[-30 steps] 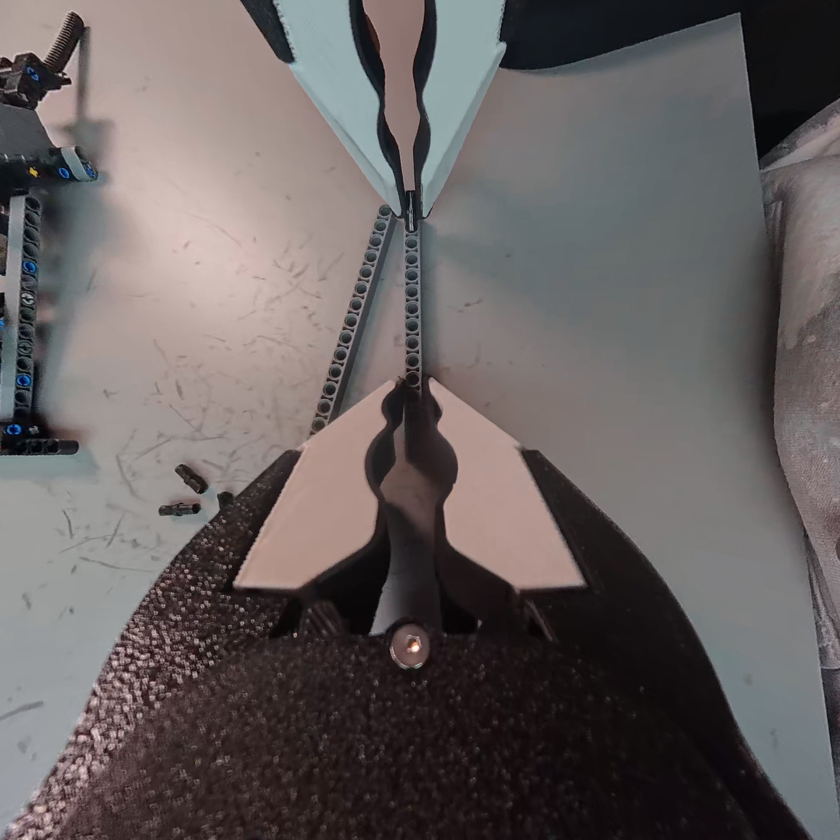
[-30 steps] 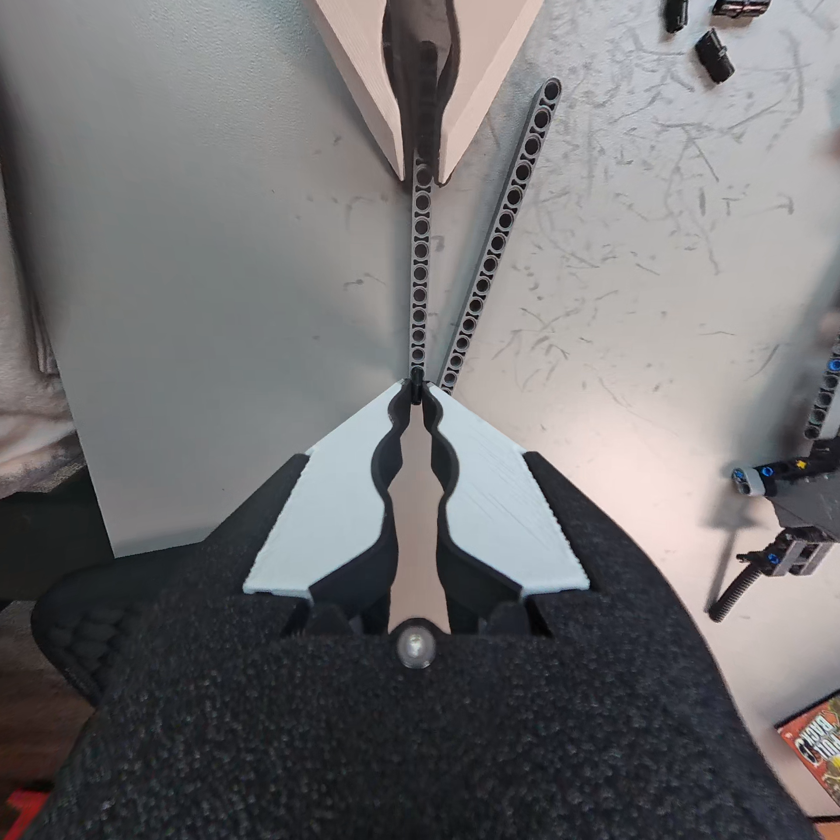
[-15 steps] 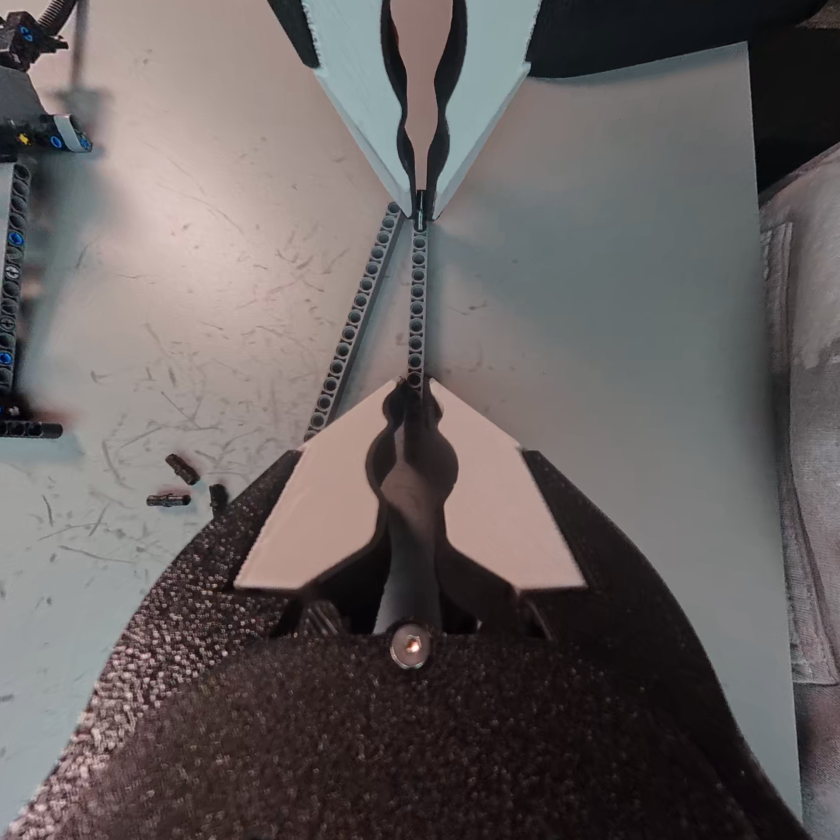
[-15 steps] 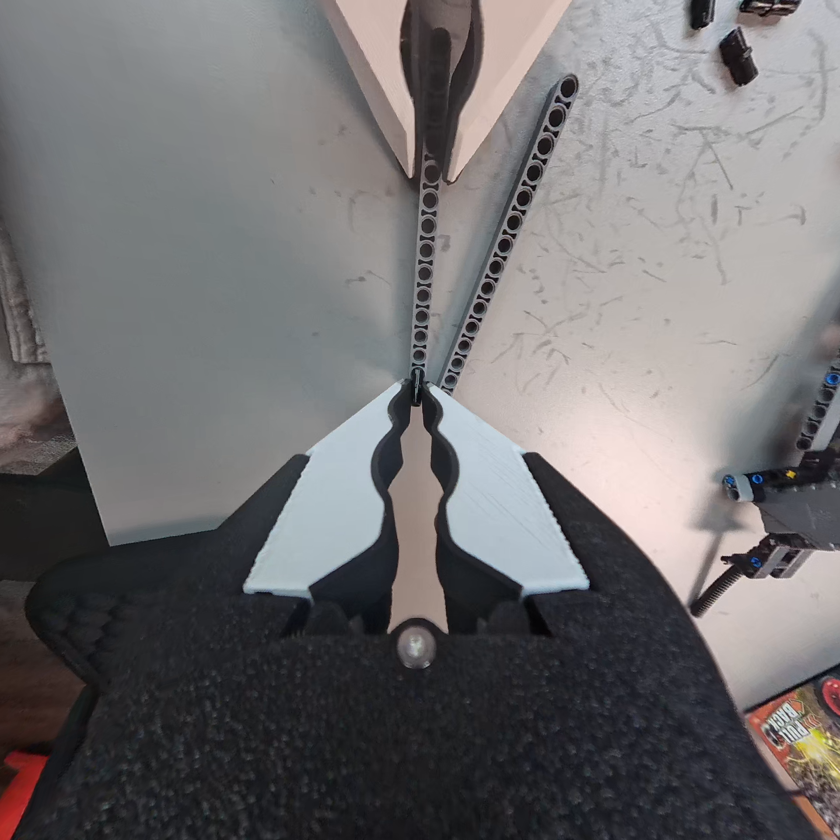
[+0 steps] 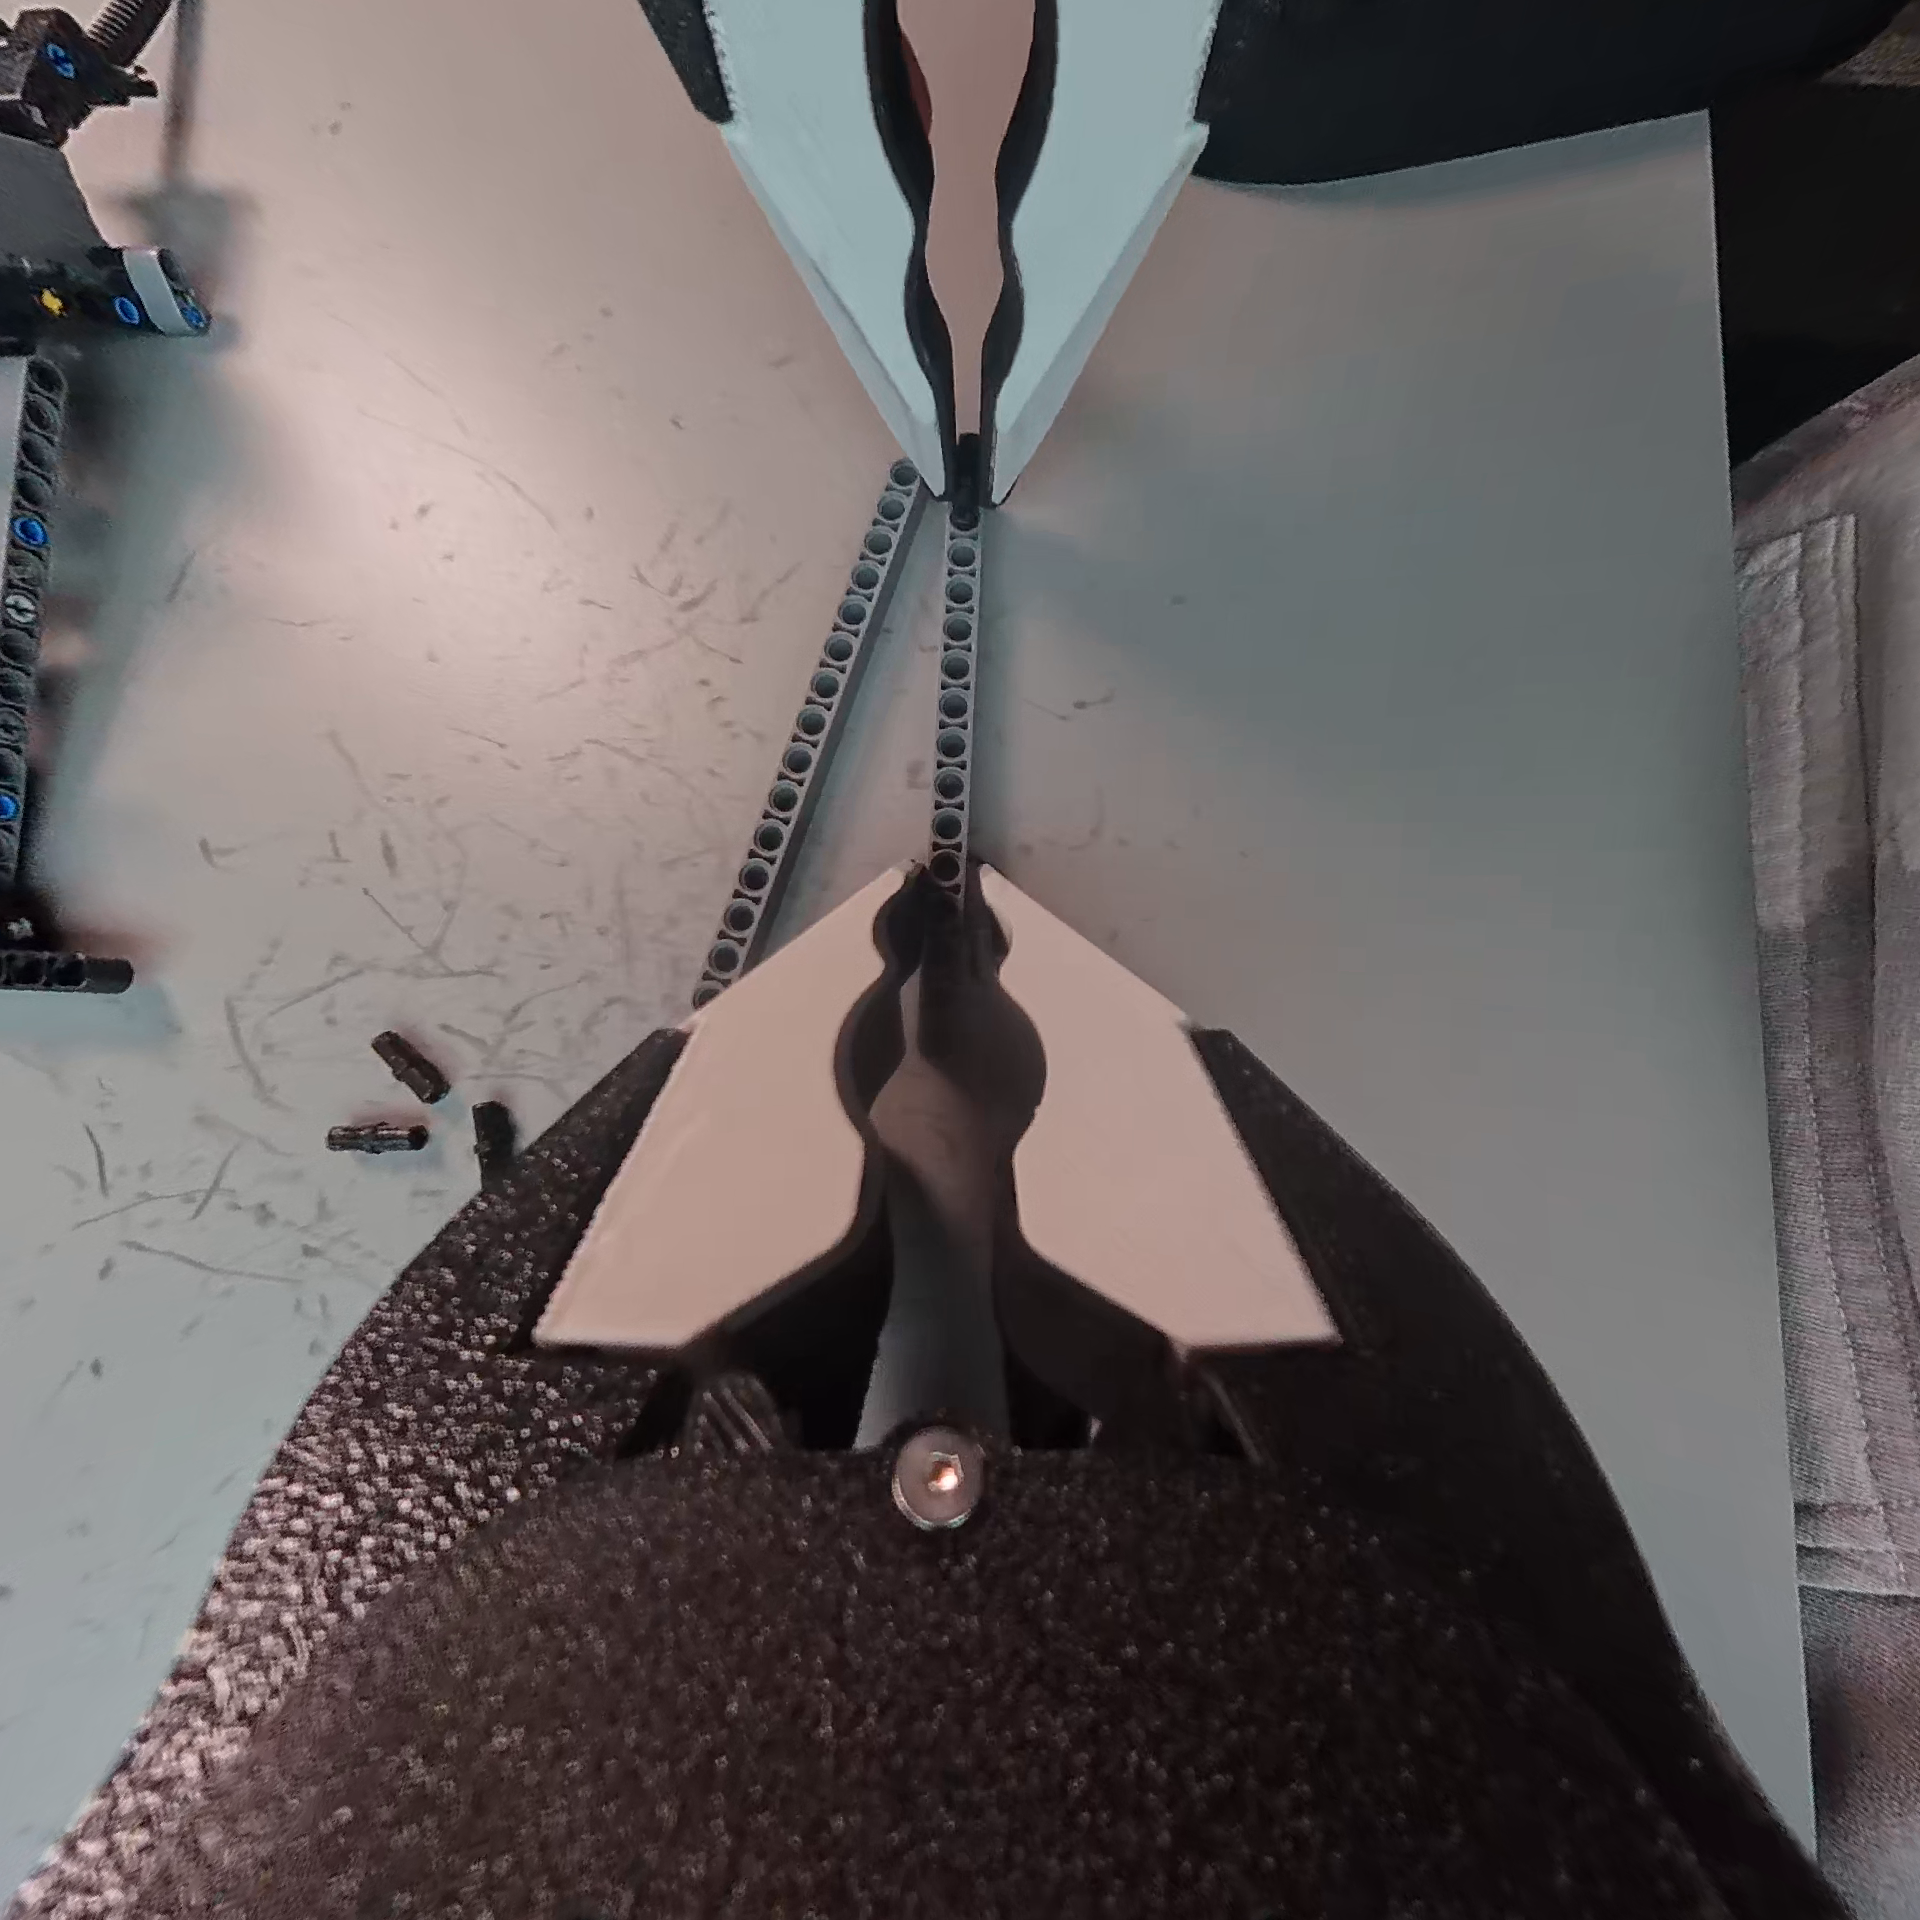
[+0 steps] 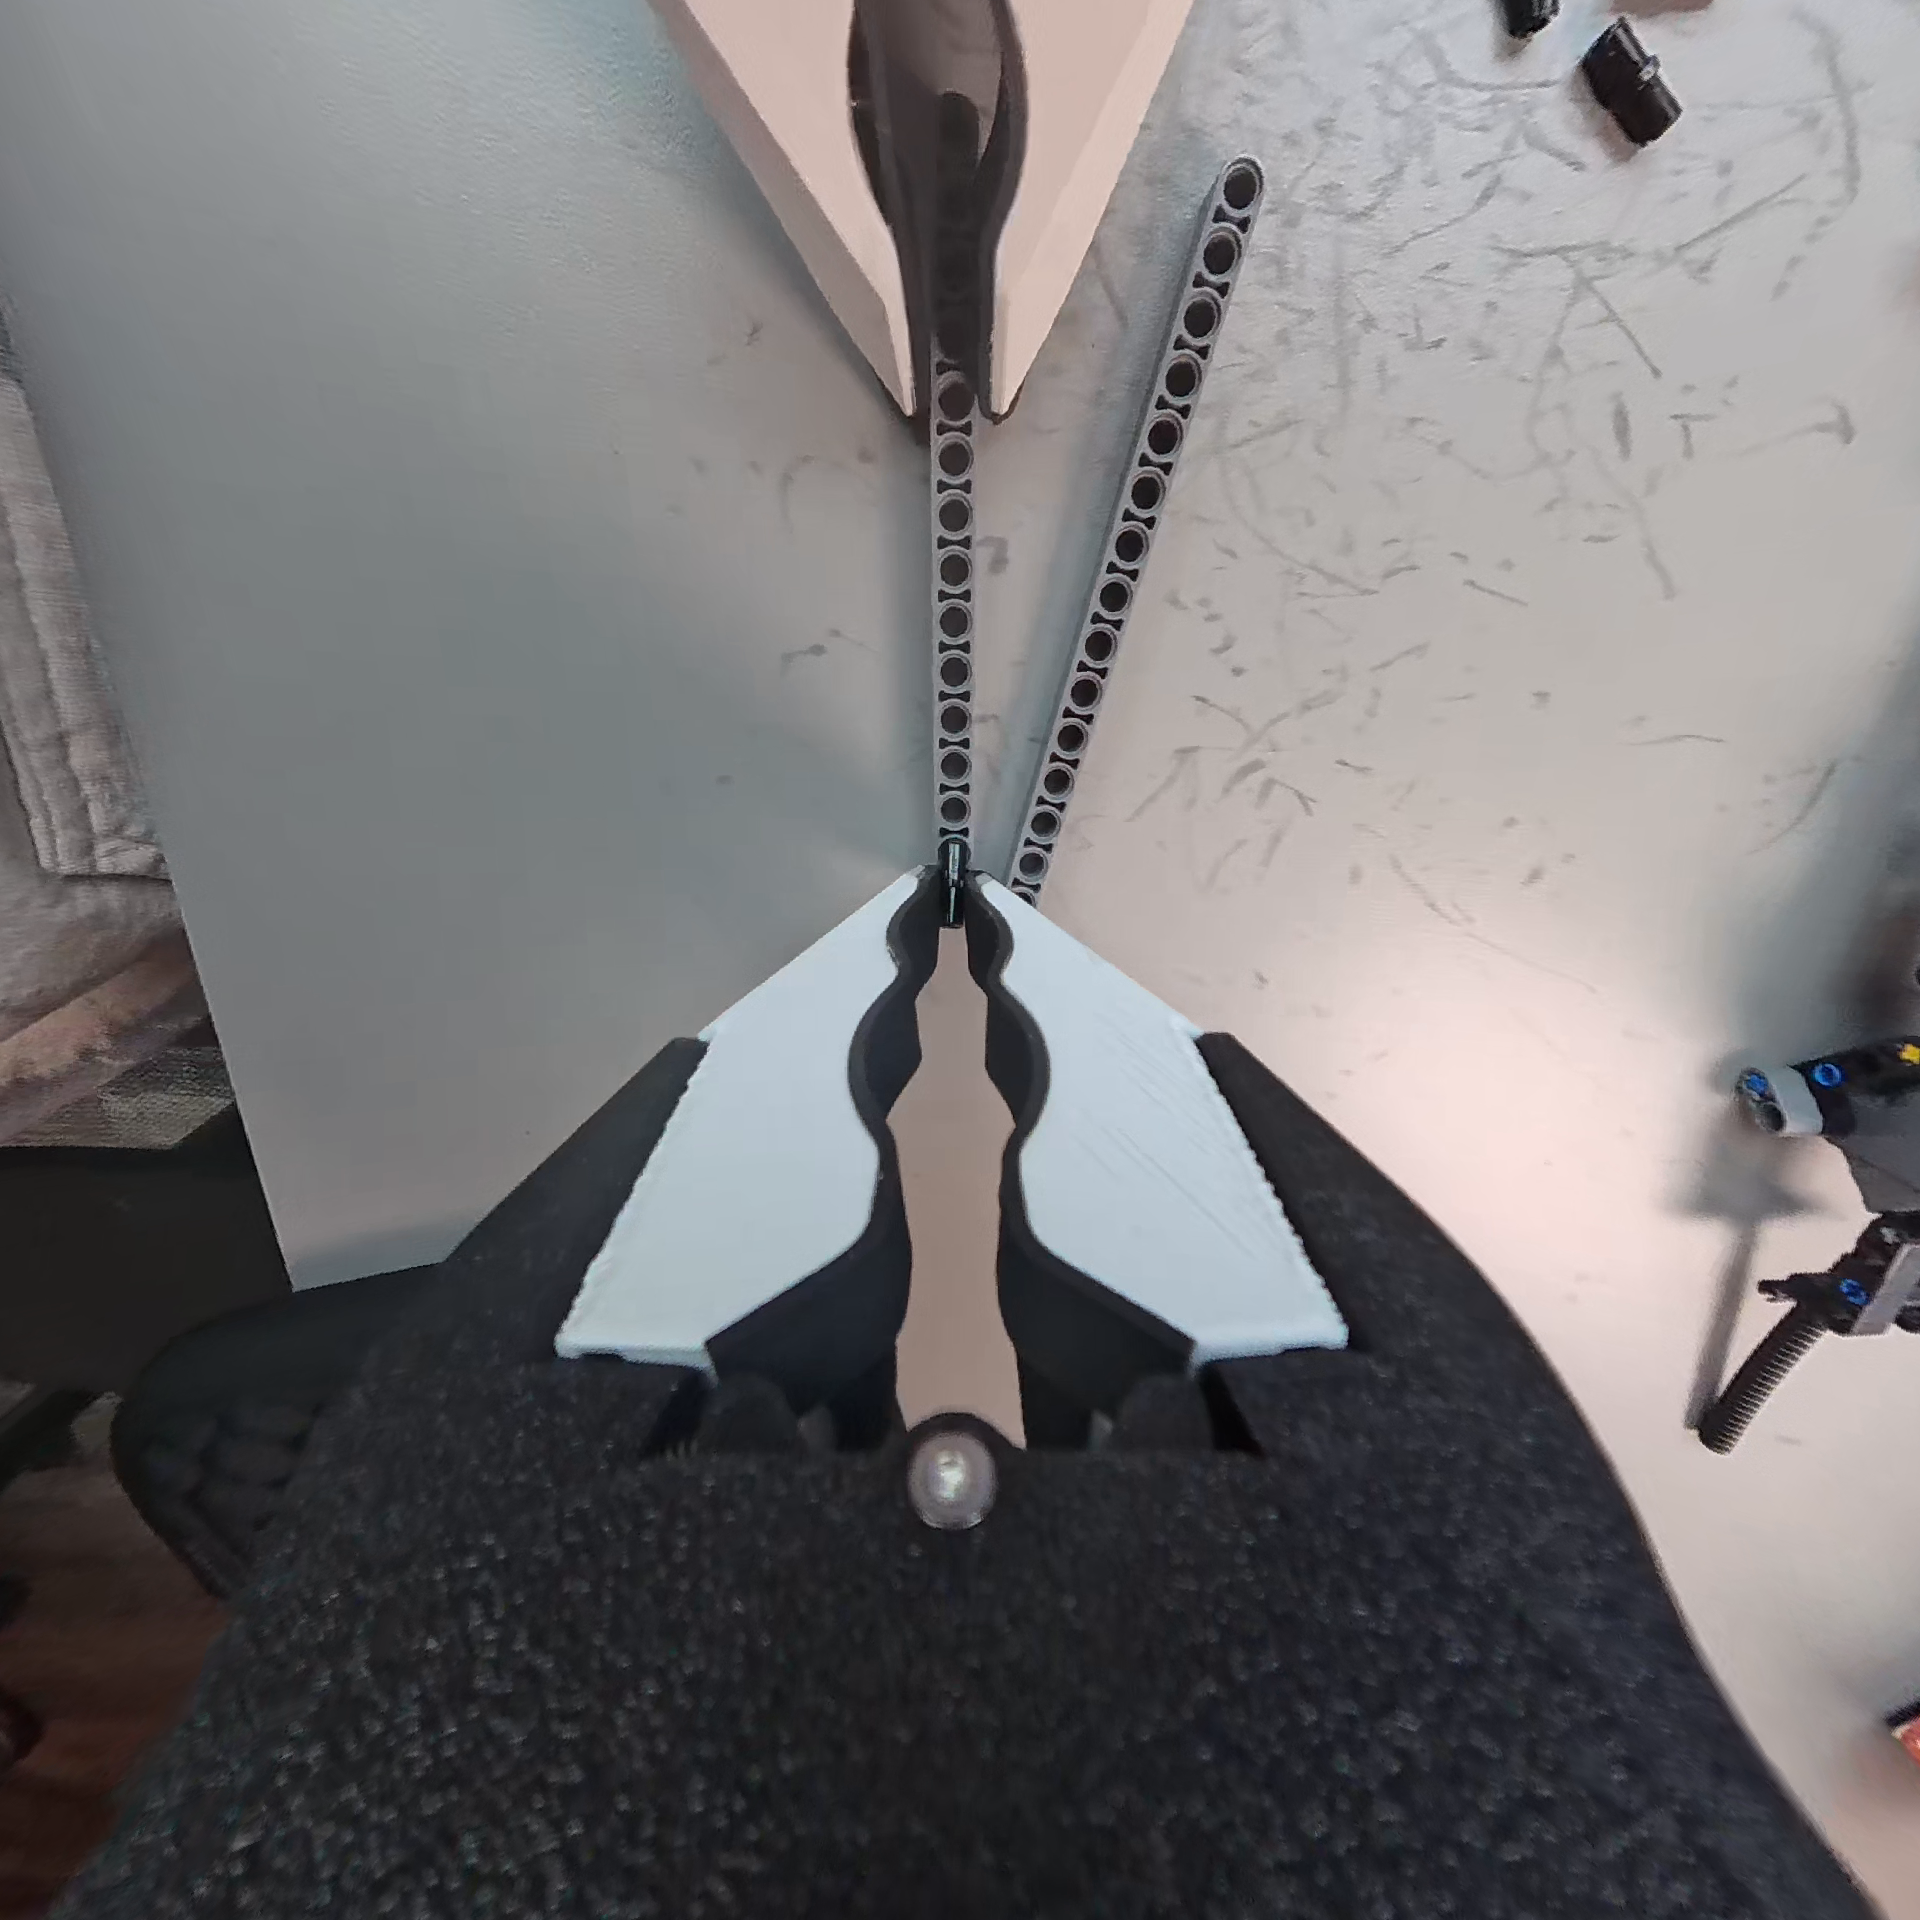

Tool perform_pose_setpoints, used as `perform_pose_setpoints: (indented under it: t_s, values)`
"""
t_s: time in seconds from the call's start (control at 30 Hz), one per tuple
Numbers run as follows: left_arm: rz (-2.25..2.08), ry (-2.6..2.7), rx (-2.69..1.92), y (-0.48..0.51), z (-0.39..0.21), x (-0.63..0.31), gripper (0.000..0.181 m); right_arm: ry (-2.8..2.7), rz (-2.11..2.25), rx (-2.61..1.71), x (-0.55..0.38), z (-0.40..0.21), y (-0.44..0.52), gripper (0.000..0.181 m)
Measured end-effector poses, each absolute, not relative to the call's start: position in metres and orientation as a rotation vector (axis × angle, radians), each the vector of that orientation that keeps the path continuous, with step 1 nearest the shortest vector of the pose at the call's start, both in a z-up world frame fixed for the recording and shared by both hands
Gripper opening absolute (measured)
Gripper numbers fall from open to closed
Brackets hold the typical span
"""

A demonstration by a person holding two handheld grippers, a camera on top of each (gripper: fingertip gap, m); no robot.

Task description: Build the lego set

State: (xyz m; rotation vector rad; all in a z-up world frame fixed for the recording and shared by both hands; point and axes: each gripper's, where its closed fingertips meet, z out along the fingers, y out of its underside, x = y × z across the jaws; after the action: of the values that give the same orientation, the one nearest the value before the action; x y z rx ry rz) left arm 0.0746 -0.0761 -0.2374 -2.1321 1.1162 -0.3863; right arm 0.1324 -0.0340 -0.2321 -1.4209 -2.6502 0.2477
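**Two grippers on one grey beam, black pin at its far end**

We find the left gripper (image 5: pixel 951 883) closed on the near end of a long grey perforated beam (image 5: pixel 954 686), the beam running back into the gap between its pale fingers (image 5: pixel 790 1091). The beam is held clear of the table, on edge, pointing straight away from this gripper.

In the right wrist view, the right gripper (image 6: pixel 951 894) pinches a small black pin (image 6: pixel 951 878) at its tips. The pin meets the end hole of the held beam (image 6: pixel 954 623); we cannot tell how far it is seated. The two grippers face each other, tip to tip, along the beam's length.

A second grey beam (image 5: pixel 810 727) lies flat on the scratched white table (image 5: pixel 468 623), just left of the held beam in the left wrist view and angled away from it.

Three loose black pins (image 5: pixel 410 1101) lie on the table, near and left of the left gripper. A partly built model (image 5: pixel 42 520) of grey and black parts with blue pins sits at the far left edge. A light grey cloth (image 5: pixel 1839 1039) lies beyond the table's right edge.
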Motion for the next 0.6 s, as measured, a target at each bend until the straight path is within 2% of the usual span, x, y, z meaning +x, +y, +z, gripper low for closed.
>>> perform_pose_setpoints:
  t_s: [0.53,0.6]
  values:
    - [-0.361,1.142,-2.108,-0.077,-0.236,0.074,0.009,-2.702,0.198,-1.361,0.135,-0.228,-0.033,0.005]
    - [-0.358,1.145,-2.083,-0.077,-0.233,0.072,0.014,-2.635,0.255,-1.352,0.132,-0.221,-0.034,0.005]
